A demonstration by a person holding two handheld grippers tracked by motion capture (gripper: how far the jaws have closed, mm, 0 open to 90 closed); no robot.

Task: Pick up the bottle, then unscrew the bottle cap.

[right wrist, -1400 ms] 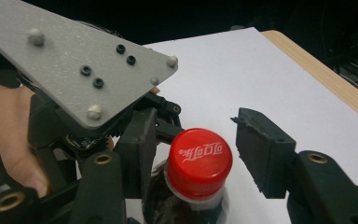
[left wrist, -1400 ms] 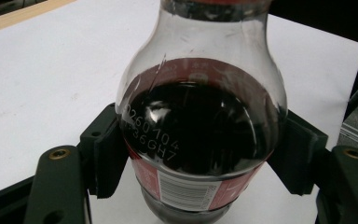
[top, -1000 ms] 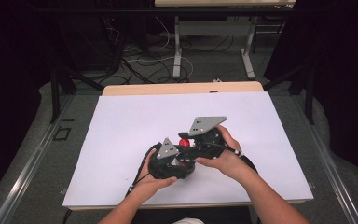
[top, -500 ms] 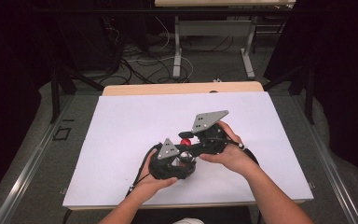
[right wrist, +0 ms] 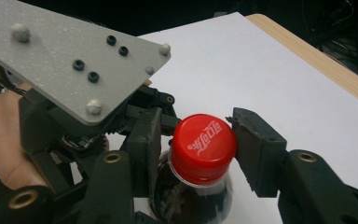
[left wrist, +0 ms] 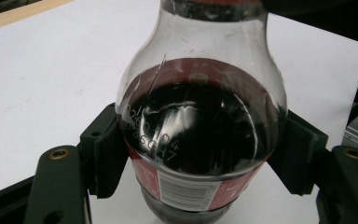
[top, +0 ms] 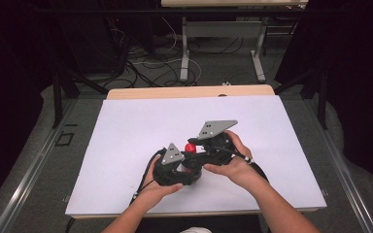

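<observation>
High view: both hands hold the left gripper (top: 183, 165) and right gripper (top: 194, 154) together around a bottle's red cap (top: 190, 147) over the white table (top: 126, 126).

Left gripper view: its jaws pinch the bottle (left wrist: 200, 126) between them.

Right gripper view: its jaws flank the cap (right wrist: 204, 147), touching or nearly so; I cannot tell which.

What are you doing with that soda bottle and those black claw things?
A person is holding a two-jaw gripper in each hand at a white-topped table. The left gripper is clamped around the body of a clear plastic bottle of dark soda with a red label, keeping it upright. The right gripper has its jaws on either side of the red screw cap, which is on the bottle. It looks set up to unscrew the cap.
</observation>
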